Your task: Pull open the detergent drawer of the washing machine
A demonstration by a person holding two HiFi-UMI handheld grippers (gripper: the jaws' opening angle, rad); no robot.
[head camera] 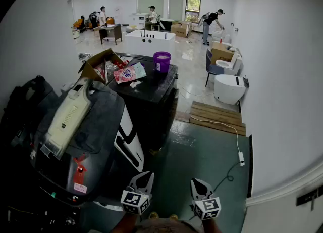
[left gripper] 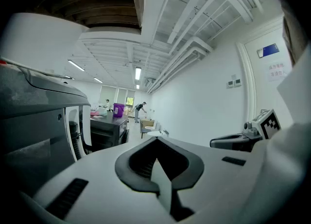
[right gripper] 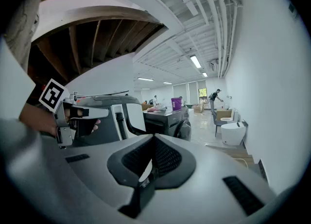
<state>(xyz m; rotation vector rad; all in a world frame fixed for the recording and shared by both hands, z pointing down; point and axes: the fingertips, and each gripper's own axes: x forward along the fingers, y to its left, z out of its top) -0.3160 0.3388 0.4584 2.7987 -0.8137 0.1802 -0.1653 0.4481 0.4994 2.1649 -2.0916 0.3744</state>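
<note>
The dark grey washing machine (head camera: pixel 98 126) stands at the left with a cream panel (head camera: pixel 68 118) on its top and a white-rimmed door (head camera: pixel 128 143) on its front. I cannot tell which part is the detergent drawer. My left gripper (head camera: pixel 146 175) and right gripper (head camera: pixel 197 182) hang side by side low in the head view, in front of the machine and apart from it. Both are shut with nothing in them. The left gripper (left gripper: pixel 156 140) has the machine (left gripper: pixel 39 121) to its left. The right gripper (right gripper: pixel 154 138) looks past the machine (right gripper: pixel 114 113).
A second dark machine (head camera: pixel 151 93) behind carries a purple bucket (head camera: pixel 162 61), a cardboard box (head camera: pixel 98 62) and a pink bag (head camera: pixel 130 73). A wooden pallet (head camera: pixel 217 115), a white toilet (head camera: pixel 229 88) and a cable (head camera: pixel 237 141) lie right. People stand far back.
</note>
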